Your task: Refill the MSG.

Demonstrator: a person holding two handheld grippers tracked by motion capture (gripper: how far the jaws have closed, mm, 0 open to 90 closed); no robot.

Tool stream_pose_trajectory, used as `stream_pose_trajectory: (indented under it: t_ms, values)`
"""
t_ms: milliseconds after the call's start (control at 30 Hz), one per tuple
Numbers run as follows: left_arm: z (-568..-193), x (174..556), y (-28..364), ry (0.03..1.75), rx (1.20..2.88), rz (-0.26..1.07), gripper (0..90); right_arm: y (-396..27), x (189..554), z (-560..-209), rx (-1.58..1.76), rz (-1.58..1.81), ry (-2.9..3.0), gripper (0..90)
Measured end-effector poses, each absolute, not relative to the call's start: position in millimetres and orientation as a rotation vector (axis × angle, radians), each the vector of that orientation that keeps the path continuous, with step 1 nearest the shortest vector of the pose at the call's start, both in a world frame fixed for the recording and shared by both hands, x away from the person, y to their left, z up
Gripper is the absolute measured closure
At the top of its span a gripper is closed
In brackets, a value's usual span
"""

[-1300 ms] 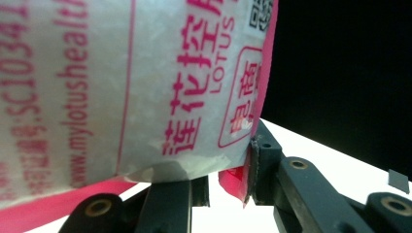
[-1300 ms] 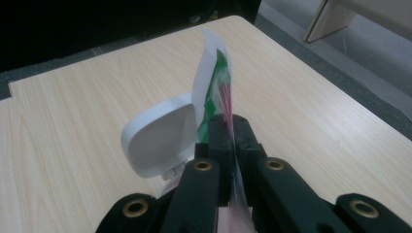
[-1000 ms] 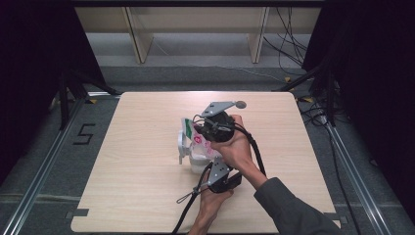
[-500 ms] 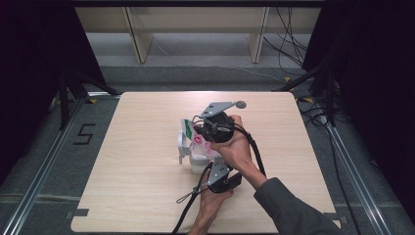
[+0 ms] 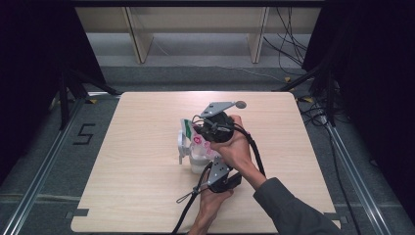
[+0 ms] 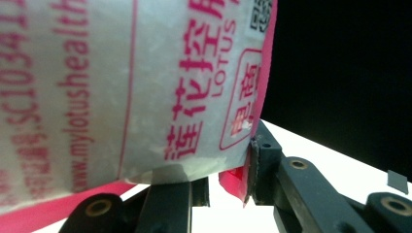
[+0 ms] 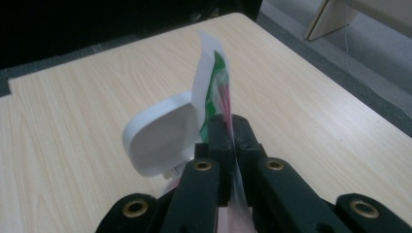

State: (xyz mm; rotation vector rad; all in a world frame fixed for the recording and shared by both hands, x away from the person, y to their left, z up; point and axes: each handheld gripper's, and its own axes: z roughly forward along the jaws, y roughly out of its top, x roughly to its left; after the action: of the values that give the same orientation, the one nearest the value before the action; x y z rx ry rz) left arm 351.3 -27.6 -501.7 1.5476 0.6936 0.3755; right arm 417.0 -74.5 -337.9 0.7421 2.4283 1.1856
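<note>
At mid-counter, the left hand-held gripper clamps a printed pouch beside its open white cap while the right hand-held gripper pinches the top flap, likely poised for a steady tear or peel.

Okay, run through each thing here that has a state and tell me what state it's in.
Pouch: upright on the table, held by both grippers.
White flip lid: open, swung aside.
Top flap: pinched, standing upright.
Left gripper: closed on the pouch's lower body.
Right gripper: shut on the top flap.
</note>
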Motion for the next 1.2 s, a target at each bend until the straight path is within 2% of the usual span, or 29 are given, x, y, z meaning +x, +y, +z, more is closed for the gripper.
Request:
stream_pose_trajectory:
  t_ms: [1200]
  values:
    - [-502.6,351.9,-29.6,0.682,1.532,0.371,74.0,-74.4,415.9,-338.4,0.740,1.175,2.445,89.8]
